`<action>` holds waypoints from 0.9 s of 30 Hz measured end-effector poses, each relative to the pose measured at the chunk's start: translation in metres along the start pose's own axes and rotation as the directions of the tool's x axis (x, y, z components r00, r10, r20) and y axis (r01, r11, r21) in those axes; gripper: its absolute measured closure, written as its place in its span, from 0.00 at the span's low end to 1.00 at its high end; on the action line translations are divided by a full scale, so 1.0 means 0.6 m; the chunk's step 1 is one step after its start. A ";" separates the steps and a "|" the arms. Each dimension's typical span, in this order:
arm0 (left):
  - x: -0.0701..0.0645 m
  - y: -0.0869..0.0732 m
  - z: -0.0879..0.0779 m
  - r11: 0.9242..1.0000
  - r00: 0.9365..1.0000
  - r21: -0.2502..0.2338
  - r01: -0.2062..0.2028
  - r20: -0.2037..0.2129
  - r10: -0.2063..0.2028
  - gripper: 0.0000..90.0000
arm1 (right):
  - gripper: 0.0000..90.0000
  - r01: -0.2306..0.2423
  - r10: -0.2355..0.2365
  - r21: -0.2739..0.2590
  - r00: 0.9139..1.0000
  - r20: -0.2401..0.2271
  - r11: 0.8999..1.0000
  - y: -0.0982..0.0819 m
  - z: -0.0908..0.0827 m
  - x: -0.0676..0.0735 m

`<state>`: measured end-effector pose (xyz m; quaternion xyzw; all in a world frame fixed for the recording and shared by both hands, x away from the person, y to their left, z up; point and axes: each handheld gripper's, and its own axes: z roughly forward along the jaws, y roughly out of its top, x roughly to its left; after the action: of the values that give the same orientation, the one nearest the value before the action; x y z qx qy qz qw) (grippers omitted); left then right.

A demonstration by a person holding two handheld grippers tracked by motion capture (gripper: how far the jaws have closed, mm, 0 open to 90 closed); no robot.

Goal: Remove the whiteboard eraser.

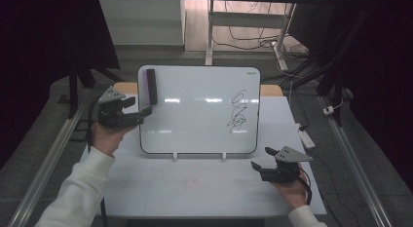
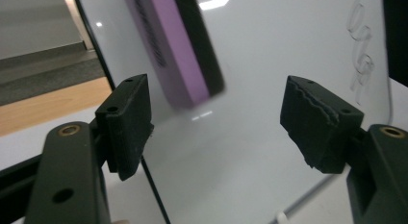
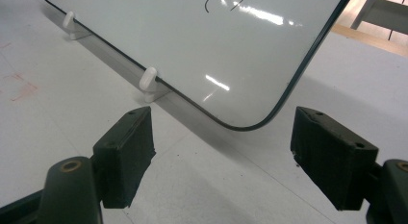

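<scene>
While the left gripper hangs just beside the purple eraser at the whiteboard's upper left, jaws apart and empty, the eraser should be straddled squarely across its long sides before closing; right gripper rests open, empty.

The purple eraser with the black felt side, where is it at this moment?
In the high view the purple eraser with black felt sits on the white whiteboard, in its upper left corner, just beyond the left tool and far from the black scribble.
</scene>
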<state>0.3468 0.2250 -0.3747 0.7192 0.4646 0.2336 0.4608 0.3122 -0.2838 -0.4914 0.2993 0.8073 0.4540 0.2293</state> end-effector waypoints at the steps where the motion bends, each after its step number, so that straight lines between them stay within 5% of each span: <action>1: 0.003 0.006 0.003 1.000 1.000 -0.001 0.002 -0.005 -0.002 0.31 | 0.25 0.000 0.000 0.000 1.000 0.001 1.000 0.000 0.000 0.000; 16: 0.025 0.089 0.049 1.000 0.998 0.003 0.019 -0.059 -0.019 0.41 | 0.26 -0.007 0.007 0.014 1.000 0.001 1.000 -0.004 0.005 0.000; 22: 0.031 0.102 0.067 0.999 0.995 0.016 0.040 -0.092 -0.039 0.49 | 0.26 -0.005 0.005 0.020 1.000 0.000 1.000 -0.005 0.007 0.000; 27: 0.035 0.103 0.074 0.997 0.995 0.010 0.073 -0.071 -0.072 0.56 | 0.26 -0.005 0.005 0.026 1.000 0.005 1.000 -0.006 0.007 -0.001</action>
<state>0.4183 0.2150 -0.3432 0.6961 0.5077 0.2391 0.4478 0.3143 -0.2830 -0.4968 0.3053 0.8118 0.4432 0.2265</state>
